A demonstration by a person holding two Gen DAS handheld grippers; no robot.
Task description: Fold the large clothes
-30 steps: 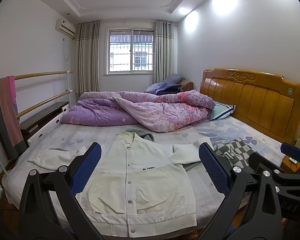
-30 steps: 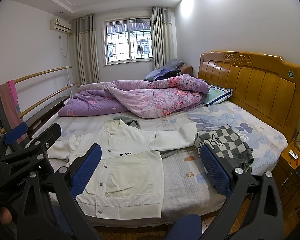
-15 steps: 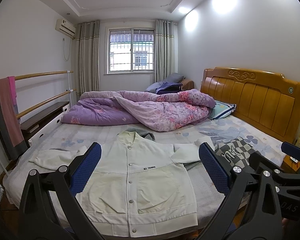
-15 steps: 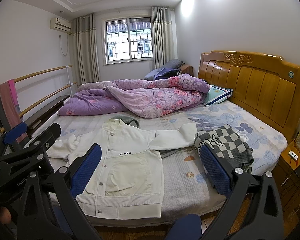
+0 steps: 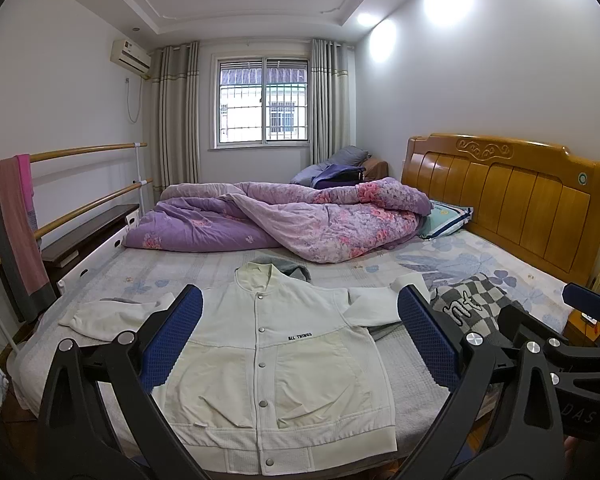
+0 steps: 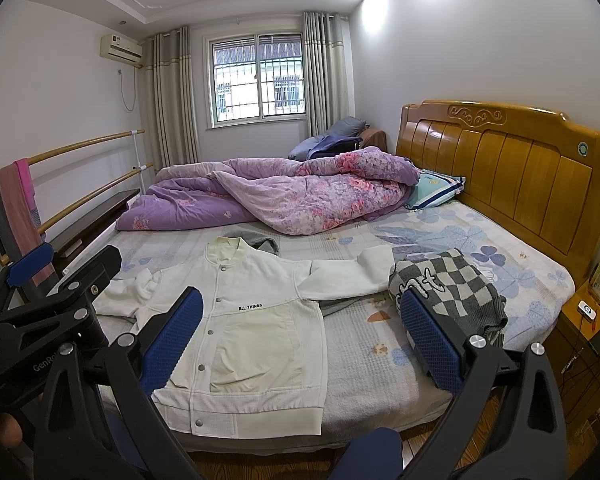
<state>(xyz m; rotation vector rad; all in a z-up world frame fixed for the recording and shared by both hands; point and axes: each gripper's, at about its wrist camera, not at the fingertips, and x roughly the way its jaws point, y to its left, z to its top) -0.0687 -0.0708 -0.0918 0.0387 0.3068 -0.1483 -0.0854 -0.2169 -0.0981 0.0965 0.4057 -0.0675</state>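
Observation:
A white button-front jacket [image 5: 276,344] [image 6: 244,320] lies flat and face up on the bed [image 5: 500,264], sleeves spread to both sides, hem at the near edge. My left gripper [image 5: 300,340] hovers open above the jacket's chest, touching nothing. My right gripper [image 6: 300,344] is also open and empty, held over the jacket's right side and the bare sheet beside it. Each gripper shows at the edge of the other's view. A grey garment [image 5: 292,268] peeks out behind the collar.
A grey-and-white checkered garment [image 6: 448,284] is bunched on the bed to the right of the jacket. A purple floral duvet [image 5: 284,224] is heaped across the far half. The wooden headboard [image 6: 512,176] is on the right, a rail [image 5: 80,152] with towels on the left.
Both views have hardly shifted; the jacket lies as before and both grippers stay open.

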